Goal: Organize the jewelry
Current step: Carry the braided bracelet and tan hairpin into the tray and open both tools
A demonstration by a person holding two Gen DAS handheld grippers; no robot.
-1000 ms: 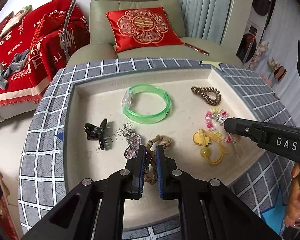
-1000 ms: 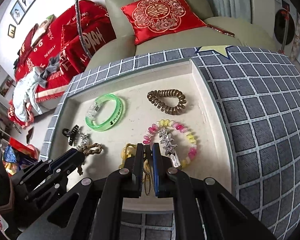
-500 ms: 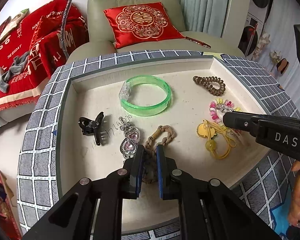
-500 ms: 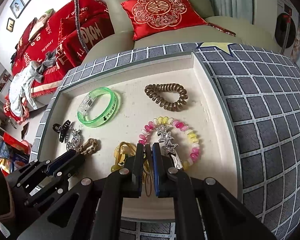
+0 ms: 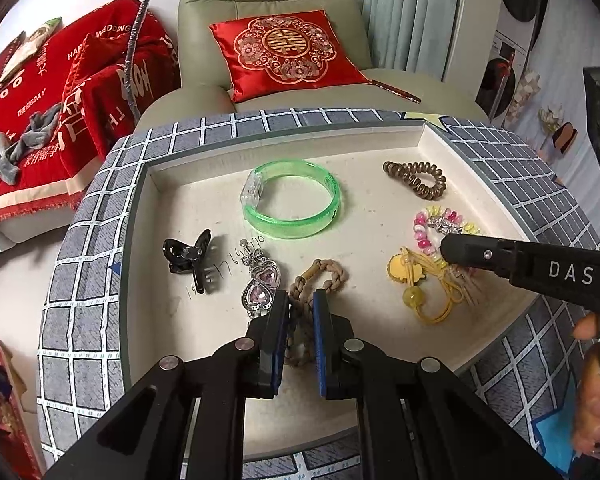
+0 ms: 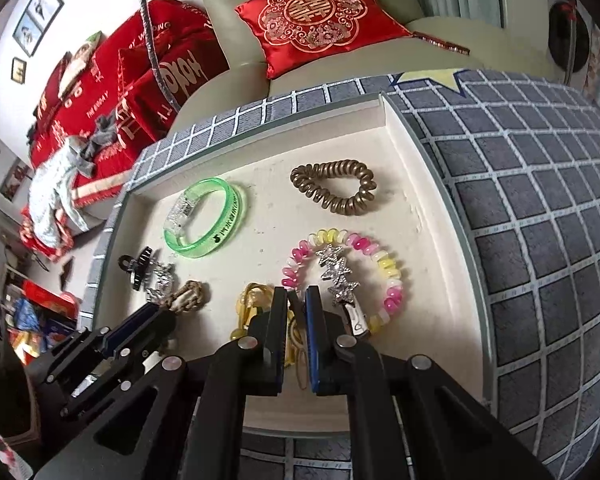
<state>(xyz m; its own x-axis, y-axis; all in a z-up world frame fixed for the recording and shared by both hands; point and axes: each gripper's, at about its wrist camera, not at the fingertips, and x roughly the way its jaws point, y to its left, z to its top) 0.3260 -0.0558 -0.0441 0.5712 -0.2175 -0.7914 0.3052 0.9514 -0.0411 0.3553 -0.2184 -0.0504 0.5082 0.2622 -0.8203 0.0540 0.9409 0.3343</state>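
Cream tray (image 5: 168, 200), braided bracelet (image 5: 320, 280) – between left gripper (image 5: 301, 300)

L wrist cam sits behind left gripper (image 5: 301, 312), looks steeply down, close over tray (image 5: 148, 208) near-left part. R wrist cam likewise behind right gripper (image 6: 296, 308), over near-right part. Both share whole tray, green bangle (image 5: 292, 204), armchair w/ red cushion (image 6: 320, 16).
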